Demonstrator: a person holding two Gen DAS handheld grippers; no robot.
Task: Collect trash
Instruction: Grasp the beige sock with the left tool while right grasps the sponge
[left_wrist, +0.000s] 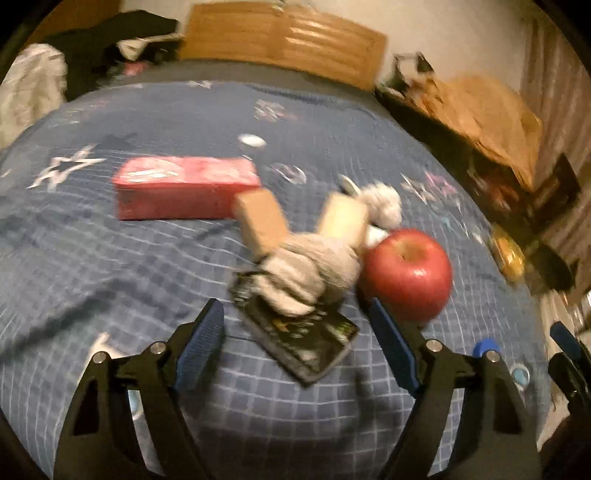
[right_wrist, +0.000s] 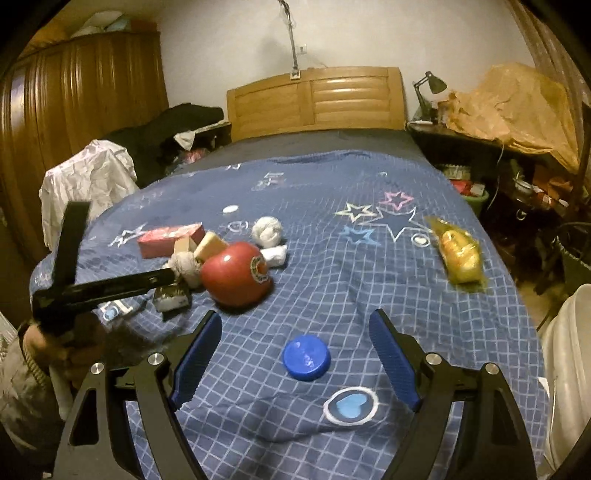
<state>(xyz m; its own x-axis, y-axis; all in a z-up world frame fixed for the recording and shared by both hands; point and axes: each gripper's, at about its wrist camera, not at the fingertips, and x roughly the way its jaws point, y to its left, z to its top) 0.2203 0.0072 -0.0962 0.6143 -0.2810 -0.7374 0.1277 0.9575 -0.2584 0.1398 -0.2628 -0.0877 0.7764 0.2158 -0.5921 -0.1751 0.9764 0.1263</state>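
The left gripper (left_wrist: 297, 339) is held wide and empty over the dark wrapper (left_wrist: 301, 338); the right gripper (right_wrist: 295, 360), likewise gaping, is aimed at the blue cap (right_wrist: 306, 357) for collection.

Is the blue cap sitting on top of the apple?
No, the blue cap lies on the bedspread, apart from the apple.

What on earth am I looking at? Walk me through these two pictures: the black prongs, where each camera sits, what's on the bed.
No robot here: a person carries a hand-held gripper in each hand, with a camera looking out along its two blue-padded fingers. One picture looks from the left gripper, the other from the right gripper. Both stand open and hold nothing. On the blue bedspread lie a red apple, a pink box, a dark wrapper, a blue cap, a yellow packet and balled-up white wads.
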